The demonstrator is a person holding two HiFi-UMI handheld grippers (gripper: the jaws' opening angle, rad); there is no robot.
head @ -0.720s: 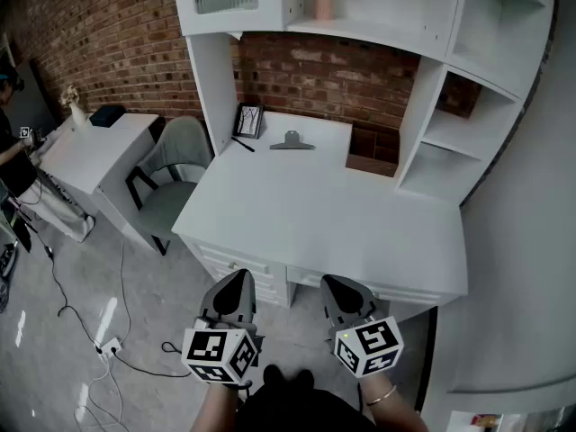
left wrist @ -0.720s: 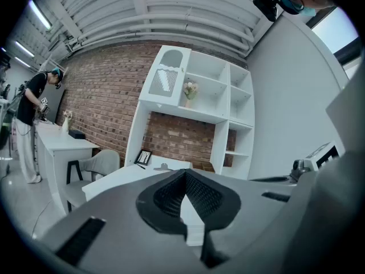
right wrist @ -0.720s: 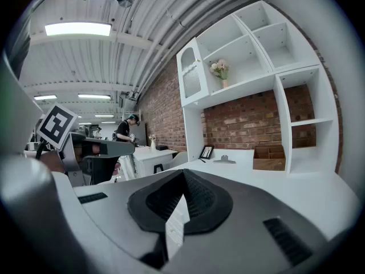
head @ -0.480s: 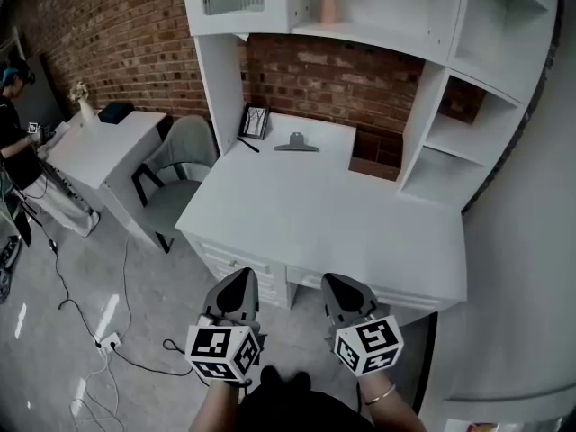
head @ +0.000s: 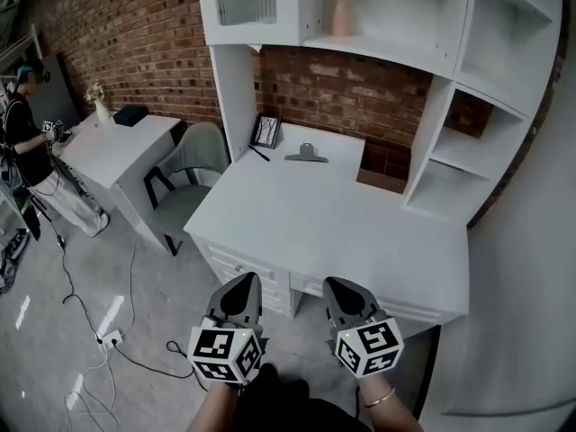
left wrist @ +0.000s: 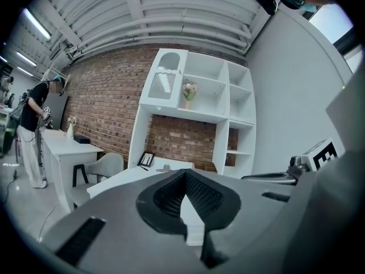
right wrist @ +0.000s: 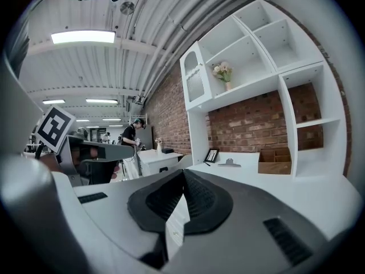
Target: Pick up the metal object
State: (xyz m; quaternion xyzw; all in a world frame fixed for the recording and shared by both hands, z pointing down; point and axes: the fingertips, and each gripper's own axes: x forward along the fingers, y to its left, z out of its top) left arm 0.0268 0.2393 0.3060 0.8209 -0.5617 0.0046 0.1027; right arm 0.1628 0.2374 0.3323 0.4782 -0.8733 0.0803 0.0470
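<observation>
Grey and closest to the camera, the left gripper (head: 241, 288) and the right gripper (head: 346, 291) are held side by side in the air, short of the front edge of the desk (head: 324, 228). Each carries its cube of square markers. The left gripper's own view (left wrist: 185, 173) shows its ribbed pads pressed together at the tips with nothing between them. The right gripper's view (right wrist: 182, 173) shows the same: jaws closed tip to tip and empty. A thin bracelet (head: 382, 394) sits on the person's right wrist.

Below the grippers is a grey floor, where a power strip (head: 108, 340) lies at the left with cables trailing from it. The desk is white, with drawers under its front edge, and most of its top is bare.

The metal object (head: 306, 155), a grey clip, lies flat at the back of the desk, well apart from both grippers. The right gripper view also catches it, far off (right wrist: 229, 163). Just left of it a small picture frame (head: 265, 130) leans upright, with a dark pen (head: 259, 154) lying at its foot. To the clip's right, a cardboard box (head: 382, 162) sits against the brick wall (head: 351, 84).

White shelves rise above the desk and down its right side; a pink vase (head: 340, 14) with greenery stands on one upper shelf. To the left, a grey chair (head: 187, 165) stands between the desk and a second white table (head: 117, 147), where another person (head: 27, 147) stands.
</observation>
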